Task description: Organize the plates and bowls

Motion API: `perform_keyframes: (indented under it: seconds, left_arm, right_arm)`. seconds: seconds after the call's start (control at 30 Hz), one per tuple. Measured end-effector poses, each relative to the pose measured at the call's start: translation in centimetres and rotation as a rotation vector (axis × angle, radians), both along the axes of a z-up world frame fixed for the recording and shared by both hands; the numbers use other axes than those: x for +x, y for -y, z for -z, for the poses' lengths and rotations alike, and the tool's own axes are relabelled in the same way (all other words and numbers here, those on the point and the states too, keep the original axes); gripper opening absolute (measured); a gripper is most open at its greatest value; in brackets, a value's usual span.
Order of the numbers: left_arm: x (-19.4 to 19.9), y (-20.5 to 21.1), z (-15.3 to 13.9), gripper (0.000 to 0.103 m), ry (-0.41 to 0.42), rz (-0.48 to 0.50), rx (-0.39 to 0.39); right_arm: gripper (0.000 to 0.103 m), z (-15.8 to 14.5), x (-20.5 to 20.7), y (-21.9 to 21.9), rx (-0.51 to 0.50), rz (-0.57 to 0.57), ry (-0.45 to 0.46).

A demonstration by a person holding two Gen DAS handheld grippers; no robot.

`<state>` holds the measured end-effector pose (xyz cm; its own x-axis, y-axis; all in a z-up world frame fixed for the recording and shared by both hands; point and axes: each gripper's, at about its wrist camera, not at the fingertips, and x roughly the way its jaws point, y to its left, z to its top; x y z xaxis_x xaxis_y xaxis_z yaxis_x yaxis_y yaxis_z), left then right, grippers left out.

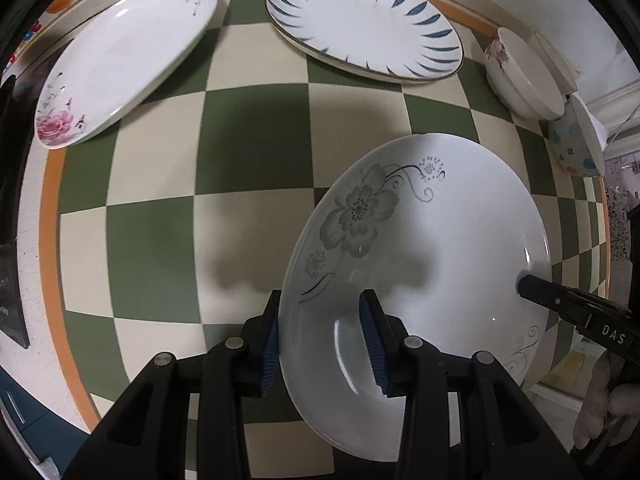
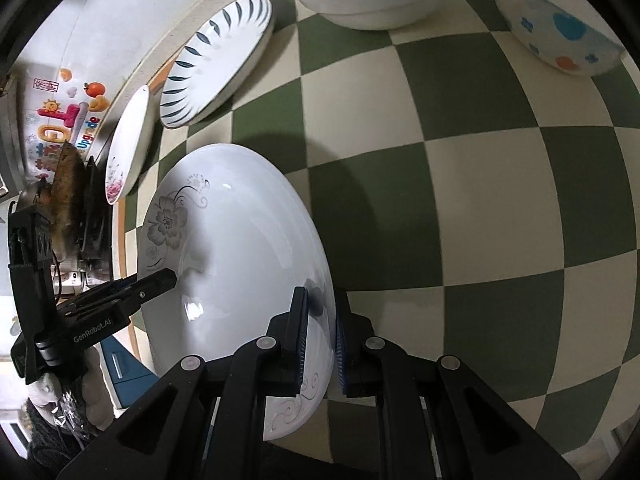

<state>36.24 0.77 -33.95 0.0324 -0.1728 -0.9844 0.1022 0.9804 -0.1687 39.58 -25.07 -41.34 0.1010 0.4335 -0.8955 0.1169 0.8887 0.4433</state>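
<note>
so the grey flower plate [image 1: 416,248] was sitting in the lower right of the left wrist view, off the checkered table [image 1: 248,152], held between both tongs at once. left gripper [image 1: 324,344] had its blue pads on either side of the near rim, narrow and clamped on it. right gripper [image 2: 322,340] was squeezed almost completely shut on the opposite rim, lower middle of its own view, and you could see its black tip touching the plate's edge at the right side of the left view.

what worried me: two hands on one plate means if they drifted apart or twisted differently, one rim would slip out of the pads, and glazed ceramic is slick. a drop onto the table would probably chip it.

orientation: face up but tilted, flower end pointing toward the top of the frame. it's round, so no real long axis, just the line between the two grips.

around it, the pink rose plate [image 1: 120,60] was upper left, the blue leaf plate [image 1: 360,20] top middle, then a white bowl [image 1: 520,76] and a dotted bowl [image 1: 576,144] along the right edge, all well apart from the held one.
</note>
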Motion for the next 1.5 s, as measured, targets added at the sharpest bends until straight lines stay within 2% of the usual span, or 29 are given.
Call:
perform_keyframes:
  seconds: [0.37,0.57,0.83,0.93,1.03,1.17,1.23,1.33,1.5]
  left_arm:
    - [0.4,-0.4,0.2,0.035,-0.012,0.020,0.030]
    - [1.2,0.8,0.2,0.035,-0.006,0.048,0.040]
    - [1.5,1.3,0.3,0.035,-0.025,0.051,0.009]
    - [1.7,-0.1,-2.1,0.035,0.027,0.017,-0.014]
    - [2.3,-2.7,-5.5,0.035,0.107,-0.038,-0.034]
    - [3.9,-8.1,-7.7,0.036,0.192,-0.164,-0.021]
    - [4.8,-10.6,-7.1,0.036,0.197,-0.215,-0.008]
    - [6.6,-15.4,-5.2,0.036,0.151,-0.323,-0.017]
    - [8.2,-20.6,-2.6,0.035,0.118,-0.431,-0.007]
  right_arm:
    - [0.014,0.5,0.0,-0.3,-0.008,0.018,-0.012]
    - [0.015,0.5,-0.1,-0.6,-0.025,0.044,-0.015]
    - [0.019,0.4,0.1,-1.1,-0.061,0.066,-0.041]
    - [0.019,-1.0,-0.1,-0.4,-0.071,0.121,-0.044]
    - [0.020,-4.0,0.0,-0.3,-0.091,0.163,0.006]
    - [0.038,-7.9,2.4,-4.0,-0.070,0.124,0.092]
    - [0.038,-8.4,4.3,-6.7,-0.033,0.073,0.107]
    - [0.038,-8.5,8.5,-12.4,0.015,-0.024,0.113]
    - [0.038,-8.1,17.2,-22.7,-0.026,-0.215,0.188]
